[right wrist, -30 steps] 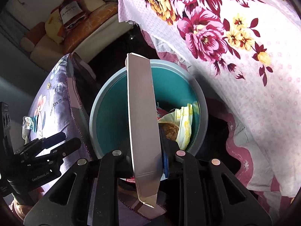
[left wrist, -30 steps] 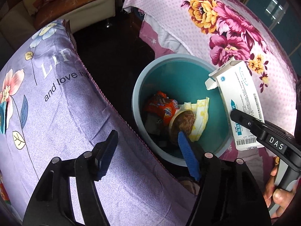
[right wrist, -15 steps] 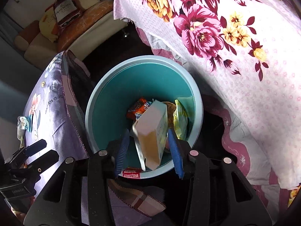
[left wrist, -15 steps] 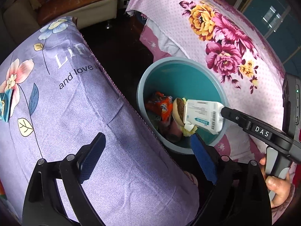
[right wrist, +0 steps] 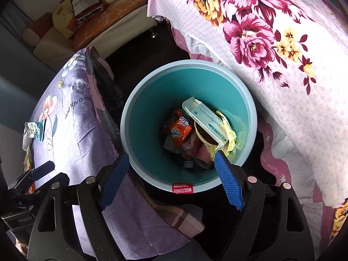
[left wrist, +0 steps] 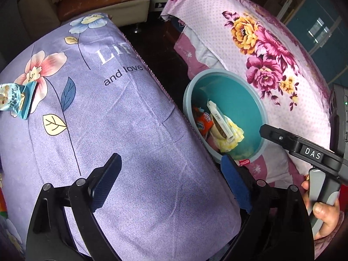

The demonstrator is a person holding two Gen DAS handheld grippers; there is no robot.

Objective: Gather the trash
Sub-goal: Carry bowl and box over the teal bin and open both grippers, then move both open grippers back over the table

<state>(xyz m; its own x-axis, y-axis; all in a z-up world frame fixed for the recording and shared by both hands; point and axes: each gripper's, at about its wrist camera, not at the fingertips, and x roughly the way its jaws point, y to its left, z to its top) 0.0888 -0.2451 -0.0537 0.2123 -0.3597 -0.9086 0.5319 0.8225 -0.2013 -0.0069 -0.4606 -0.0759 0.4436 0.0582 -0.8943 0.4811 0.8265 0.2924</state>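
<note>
Above the near rim of the bin, the right gripper [right wrist: 171, 182] hung with its blue-padded jaws spread wide and nothing between them. The teal bin [right wrist: 139, 113] stood directly beyond those fingers, on dark floor between two cloth-covered surfaces. Inside it, the white carton [right wrist: 206, 121] lay tilted on top of the other rubbish, resting across a round brown-topped item and a crumpled yellow wrapper [right wrist: 230, 134]. An orange snack packet [right wrist: 178, 128] lay to the left of the carton, with pinkish scraps below it. A red label [right wrist: 182, 188] was fixed to the rim nearest the camera.

Over the purple floral cloth [left wrist: 121, 130], the left gripper [left wrist: 171, 187] was likewise released, its jaws wide apart and empty. In that view the bin [left wrist: 189, 100] sat just past the cloth's edge, with the carton [left wrist: 219, 119] visible inside. A light blue snack packet [left wrist: 15, 99] lay on the purple cloth, well apart from the bin. The pink floral cloth [left wrist: 282, 69] covered the surface on the bin's far side.
</note>
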